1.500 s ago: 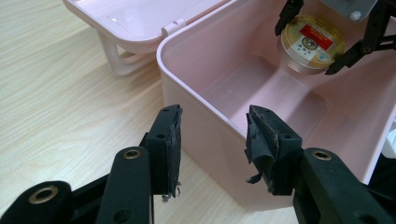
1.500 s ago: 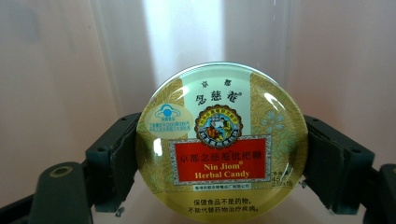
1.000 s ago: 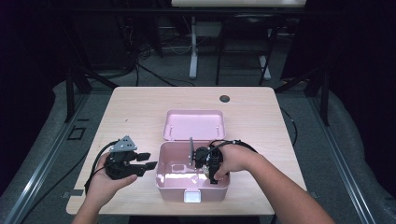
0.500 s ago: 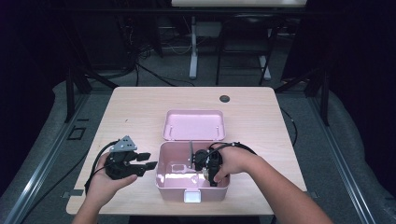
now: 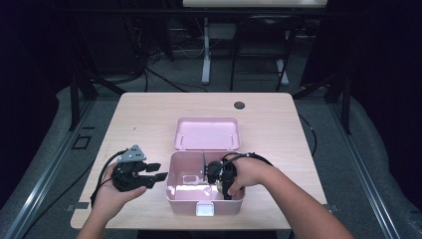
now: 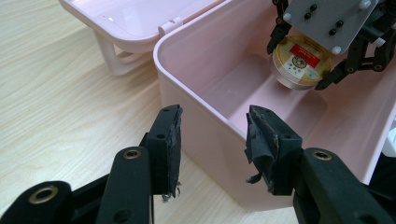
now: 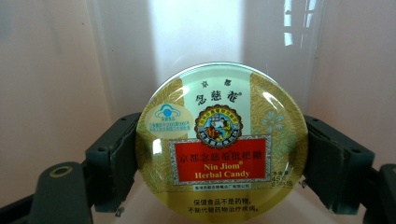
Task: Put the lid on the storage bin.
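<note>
Item: round candy tin point(image 7: 222, 144), gold with a red label, clamped by its rim between the two pads of the right gripper point(image 5: 222, 180) and held low inside the open pink box point(image 5: 176, 172), whose lid point(image 5: 206, 133) lies flat on the table point(image 5: 278, 119) behind it. Change since a second ago: almost none, the right hand having only settled slightly in the box, so the tin looks about to be set on the floor and let go. Left gripper point(image 5: 152, 175): jaws roughly two-thirds apart and empty, parked just outside the box's left wall.
</note>
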